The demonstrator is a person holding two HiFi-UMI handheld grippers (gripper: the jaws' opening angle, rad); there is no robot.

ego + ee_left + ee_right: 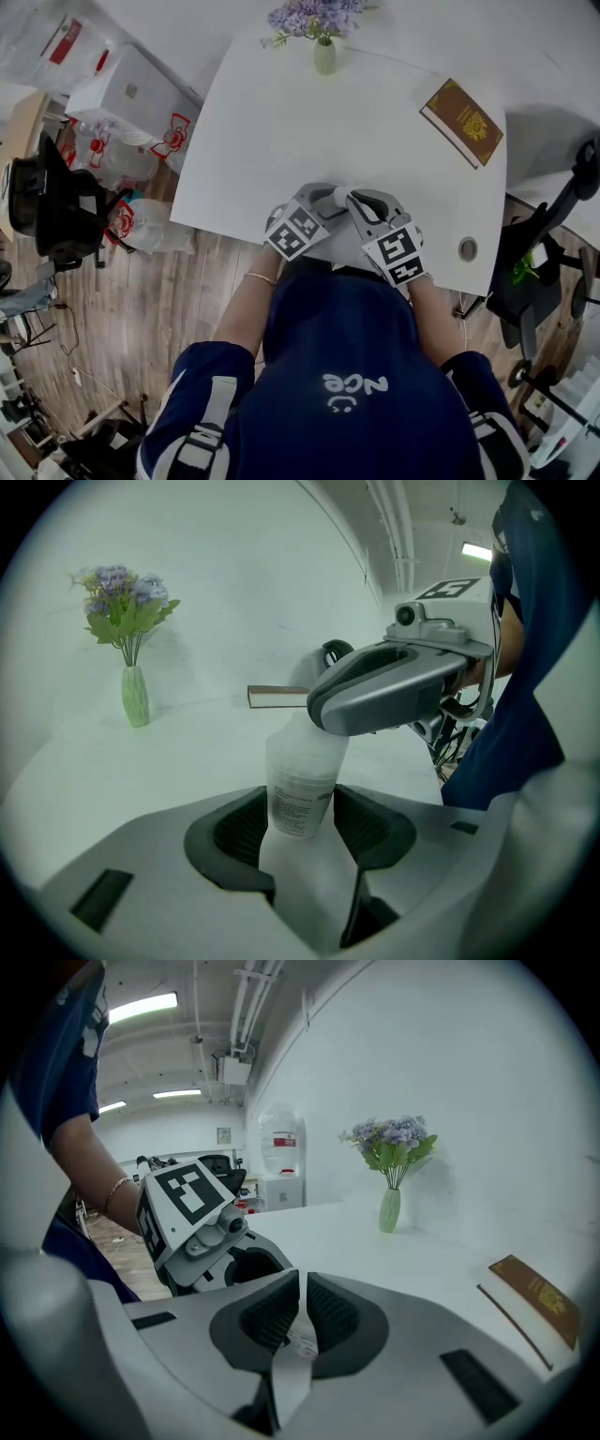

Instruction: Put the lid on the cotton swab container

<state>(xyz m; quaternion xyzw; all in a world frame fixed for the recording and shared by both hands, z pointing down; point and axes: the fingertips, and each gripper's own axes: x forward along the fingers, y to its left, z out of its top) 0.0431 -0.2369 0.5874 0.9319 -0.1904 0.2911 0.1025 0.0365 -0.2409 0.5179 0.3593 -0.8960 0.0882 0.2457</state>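
Note:
The cotton swab container [300,789], a translucent tub with a printed label, stands upright between the pads of my left gripper [302,822], which is shut on it. My right gripper [394,686] lies across its top and hides the rim. In the right gripper view, my right gripper [302,1312] has its jaws almost together on a thin white piece, apparently the lid, with a bit of the printed label [302,1340] showing below. In the head view, the left gripper [319,202] and right gripper [361,202] meet near the front edge of the white table [281,122].
A green vase of purple flowers [324,54] stands at the table's far edge. A brown book [462,122] lies at the far right, with a round cable grommet [468,248] near the front right corner. Bags and boxes [122,141] sit on the floor at left.

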